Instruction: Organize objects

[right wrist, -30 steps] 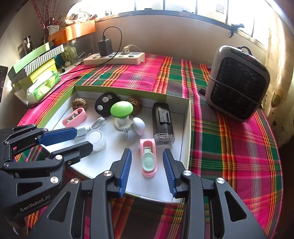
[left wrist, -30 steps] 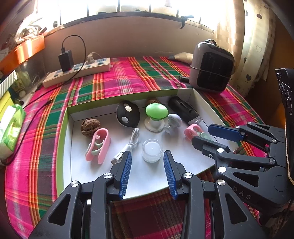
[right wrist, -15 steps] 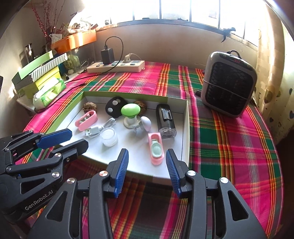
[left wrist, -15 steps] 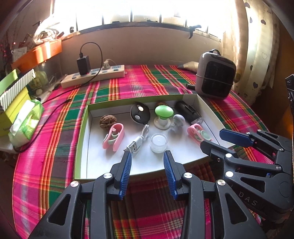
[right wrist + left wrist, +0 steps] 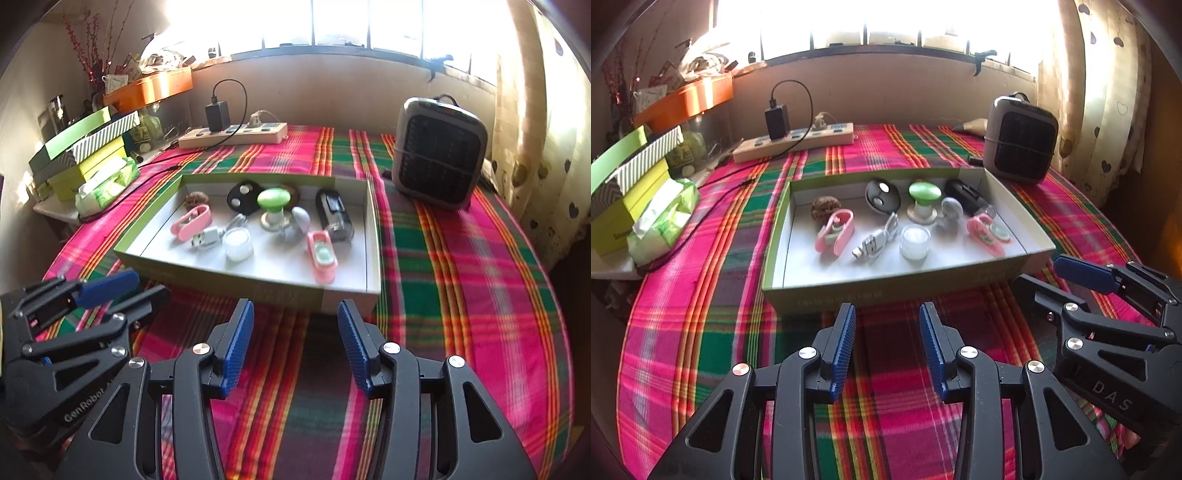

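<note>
A shallow green box [image 5: 897,288] with a white floor sits on the plaid cloth; it also shows in the right wrist view [image 5: 258,291]. Inside lie two pink clips [image 5: 835,233] [image 5: 322,254], a walnut [image 5: 826,206], a black oval case [image 5: 882,196], a green-topped knob [image 5: 924,201], a grey knob [image 5: 951,210], a black device [image 5: 334,214], a USB cable [image 5: 873,243] and a clear jar [image 5: 915,242]. My left gripper [image 5: 887,332] is open and empty, short of the box's near wall. My right gripper [image 5: 295,332] is open and empty, beside it.
A grey heater [image 5: 439,151] stands at the back right. A power strip with a black charger [image 5: 794,142] lies at the back. Stacked green boxes [image 5: 624,184] and a tissue pack [image 5: 665,218] sit on the left. Curtains hang at the right.
Both grippers have pulled back and up from over the box to in front of its near wall. Both stay open and empty. The objects in the box have not moved.
</note>
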The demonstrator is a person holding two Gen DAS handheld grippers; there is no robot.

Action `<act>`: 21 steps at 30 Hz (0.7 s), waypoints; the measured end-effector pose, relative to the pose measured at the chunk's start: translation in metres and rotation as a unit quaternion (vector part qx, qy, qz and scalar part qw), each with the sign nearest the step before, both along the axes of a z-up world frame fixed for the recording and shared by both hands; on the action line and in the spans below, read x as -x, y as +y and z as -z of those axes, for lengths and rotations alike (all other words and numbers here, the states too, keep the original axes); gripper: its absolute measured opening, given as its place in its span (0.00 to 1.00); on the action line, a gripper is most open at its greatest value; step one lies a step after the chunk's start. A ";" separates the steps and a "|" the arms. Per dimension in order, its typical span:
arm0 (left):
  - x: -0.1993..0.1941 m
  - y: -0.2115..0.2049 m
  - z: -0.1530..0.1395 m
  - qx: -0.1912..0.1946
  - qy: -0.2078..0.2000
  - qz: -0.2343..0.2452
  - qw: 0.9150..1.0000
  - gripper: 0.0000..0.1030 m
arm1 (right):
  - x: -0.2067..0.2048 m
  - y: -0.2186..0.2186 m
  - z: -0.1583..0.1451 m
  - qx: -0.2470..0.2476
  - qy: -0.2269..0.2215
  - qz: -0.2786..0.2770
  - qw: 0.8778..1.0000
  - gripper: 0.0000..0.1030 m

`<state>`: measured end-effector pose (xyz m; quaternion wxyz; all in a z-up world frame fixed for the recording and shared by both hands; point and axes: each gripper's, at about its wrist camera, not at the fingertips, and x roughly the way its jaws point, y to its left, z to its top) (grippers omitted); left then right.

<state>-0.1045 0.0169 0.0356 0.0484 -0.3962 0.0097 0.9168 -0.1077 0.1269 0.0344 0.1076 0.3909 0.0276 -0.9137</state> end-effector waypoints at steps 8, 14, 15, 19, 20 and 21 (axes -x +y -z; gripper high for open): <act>-0.018 -0.005 0.012 0.002 -0.012 -0.011 1.000 0.33 | -0.020 0.002 0.017 0.001 -0.020 0.006 1.000 0.48; -0.031 -0.006 0.019 0.011 -0.020 -0.011 1.000 0.33 | -0.033 0.005 0.021 -0.002 -0.022 0.005 1.000 0.48; -0.032 -0.006 0.020 0.012 -0.022 -0.011 1.000 0.33 | -0.035 0.005 0.022 -0.001 -0.023 0.005 1.000 0.48; -0.039 -0.006 0.025 0.015 -0.027 -0.011 0.999 0.33 | -0.043 0.004 0.024 -0.002 -0.023 -0.001 1.000 0.48; -0.041 -0.007 0.025 0.014 -0.027 -0.012 0.999 0.33 | -0.044 0.004 0.024 -0.002 -0.023 -0.001 1.000 0.48; -0.042 -0.007 0.025 0.014 -0.026 -0.012 0.999 0.33 | -0.045 0.004 0.025 -0.001 -0.023 -0.001 1.000 0.48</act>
